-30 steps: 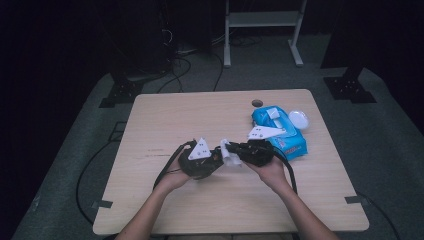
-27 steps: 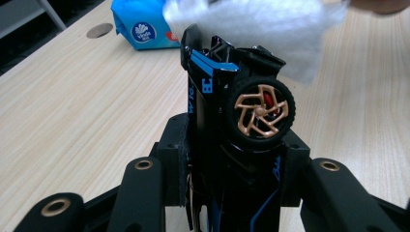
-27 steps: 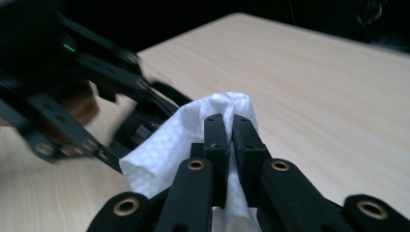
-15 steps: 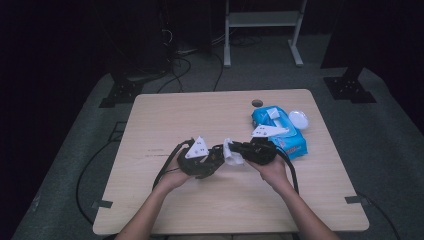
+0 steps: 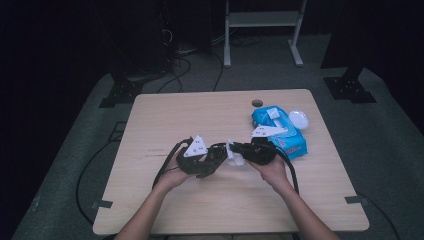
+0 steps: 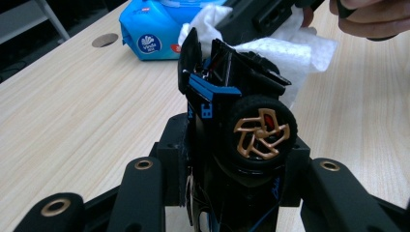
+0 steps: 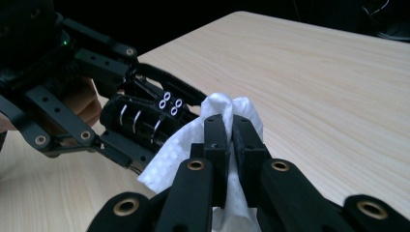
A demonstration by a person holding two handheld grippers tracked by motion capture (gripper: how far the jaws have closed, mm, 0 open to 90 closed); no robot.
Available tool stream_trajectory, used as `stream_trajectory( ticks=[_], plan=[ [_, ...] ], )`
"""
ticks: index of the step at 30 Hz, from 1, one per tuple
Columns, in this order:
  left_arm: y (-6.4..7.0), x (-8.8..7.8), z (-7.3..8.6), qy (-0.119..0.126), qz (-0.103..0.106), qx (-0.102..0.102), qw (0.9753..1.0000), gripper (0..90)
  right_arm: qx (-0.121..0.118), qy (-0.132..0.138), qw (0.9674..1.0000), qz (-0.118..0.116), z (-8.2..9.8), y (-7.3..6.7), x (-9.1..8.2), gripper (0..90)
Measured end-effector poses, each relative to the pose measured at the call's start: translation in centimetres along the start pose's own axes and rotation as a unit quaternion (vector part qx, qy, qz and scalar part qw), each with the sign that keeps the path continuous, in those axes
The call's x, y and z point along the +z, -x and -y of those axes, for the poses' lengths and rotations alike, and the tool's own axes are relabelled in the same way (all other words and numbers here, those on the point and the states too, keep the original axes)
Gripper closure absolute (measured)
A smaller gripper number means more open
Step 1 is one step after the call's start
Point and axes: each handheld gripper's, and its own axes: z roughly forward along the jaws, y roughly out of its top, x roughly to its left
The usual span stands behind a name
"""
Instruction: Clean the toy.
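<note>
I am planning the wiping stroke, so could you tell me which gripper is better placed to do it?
The right gripper: it pinches the white wipe against the toy car, which the left gripper clamps.

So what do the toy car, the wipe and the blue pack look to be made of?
Toy car: hard plastic, probably; glossy black and blue panels, gold spoked wheel, matte tyre. Wipe: soft non-woven tissue, with a dimpled weave and limp folds. Blue pack: thin plastic film, shiny and creased.

"Vinda" logo legible on blue wipes pack (image 6: 154,31).
</note>
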Motion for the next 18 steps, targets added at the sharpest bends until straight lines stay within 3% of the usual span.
stream_trajectory(
  ticks=[7,12,18],
  plan=[
    [-0.1,0.4,0.0,-0.002,0.004,-0.001,1.0000,56.9,0.022,-0.001,0.9997,-0.007,0.8,0.6,0.2,85.7],
    [-0.2,1.3,0.3,-0.016,0.011,-0.003,0.9998,56.8,0.031,-0.044,0.9985,-0.004,2.4,1.5,0.8,85.6],
    [-1.2,2.8,-0.2,-0.054,0.017,0.000,0.9984,56.9,0.043,-0.035,0.9984,0.011,2.8,2.7,-1.3,85.7]
  ],
)
